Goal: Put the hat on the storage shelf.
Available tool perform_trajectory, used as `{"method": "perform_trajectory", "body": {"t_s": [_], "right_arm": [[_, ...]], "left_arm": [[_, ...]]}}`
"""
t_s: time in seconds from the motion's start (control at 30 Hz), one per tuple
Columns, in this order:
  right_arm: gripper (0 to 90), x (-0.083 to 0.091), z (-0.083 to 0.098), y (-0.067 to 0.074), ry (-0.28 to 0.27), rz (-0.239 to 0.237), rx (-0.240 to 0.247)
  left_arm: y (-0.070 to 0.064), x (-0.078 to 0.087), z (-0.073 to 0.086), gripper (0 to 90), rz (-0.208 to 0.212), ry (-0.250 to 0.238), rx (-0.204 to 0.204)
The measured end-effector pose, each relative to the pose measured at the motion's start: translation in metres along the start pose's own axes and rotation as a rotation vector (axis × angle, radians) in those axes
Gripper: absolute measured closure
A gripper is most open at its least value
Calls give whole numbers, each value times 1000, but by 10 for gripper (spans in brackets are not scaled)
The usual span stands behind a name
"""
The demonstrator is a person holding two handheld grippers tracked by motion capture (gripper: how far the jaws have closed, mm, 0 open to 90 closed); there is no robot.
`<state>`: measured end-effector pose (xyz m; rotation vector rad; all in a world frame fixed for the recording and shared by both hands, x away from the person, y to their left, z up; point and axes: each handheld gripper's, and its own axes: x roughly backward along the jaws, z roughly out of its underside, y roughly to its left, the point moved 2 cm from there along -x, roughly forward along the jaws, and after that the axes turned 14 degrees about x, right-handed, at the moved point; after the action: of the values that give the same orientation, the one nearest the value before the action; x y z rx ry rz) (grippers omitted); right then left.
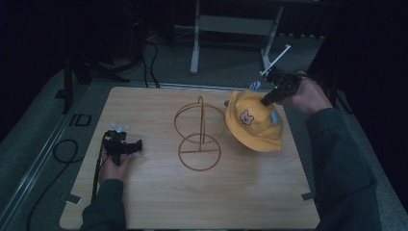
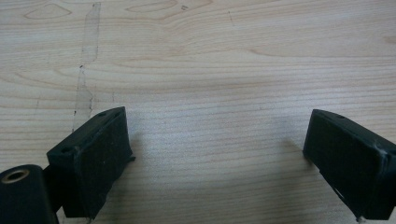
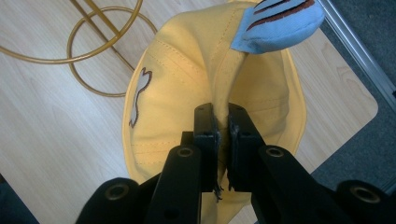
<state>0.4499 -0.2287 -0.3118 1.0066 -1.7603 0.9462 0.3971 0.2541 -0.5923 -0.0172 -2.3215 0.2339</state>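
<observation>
- Right gripper [image 3: 223, 135]: I see its jaws pinching a fold of the yellow hat [image 1: 252, 122], held lifted above the table's [image 1: 159, 202] far right part.
- Hat detail: bear face on the crown, blue ear flap [image 3: 280, 25] beyond the jaws.
- Gold wire stand [image 1: 199, 137]: upright at table centre, just left of the hat.
- Left gripper [image 2: 215, 149]: jaws spread wide over bare wood, near the left edge, resting under my left hand [image 1: 115, 166].

"ID" marking on floor [image 1: 80, 120] beside table.
</observation>
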Motion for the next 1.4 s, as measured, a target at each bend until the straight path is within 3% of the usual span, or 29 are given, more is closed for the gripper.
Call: {"method": "perform_trajectory", "body": {"t_s": [0.47, 1.4], "right_arm": [[843, 19, -4, 2, -58, 20, 61], [844, 46, -12, 3, -99, 17, 112]], "left_arm": [[0, 0, 0, 73, -1, -1, 0], [0, 0, 0, 73, -1, 0, 0]]}}
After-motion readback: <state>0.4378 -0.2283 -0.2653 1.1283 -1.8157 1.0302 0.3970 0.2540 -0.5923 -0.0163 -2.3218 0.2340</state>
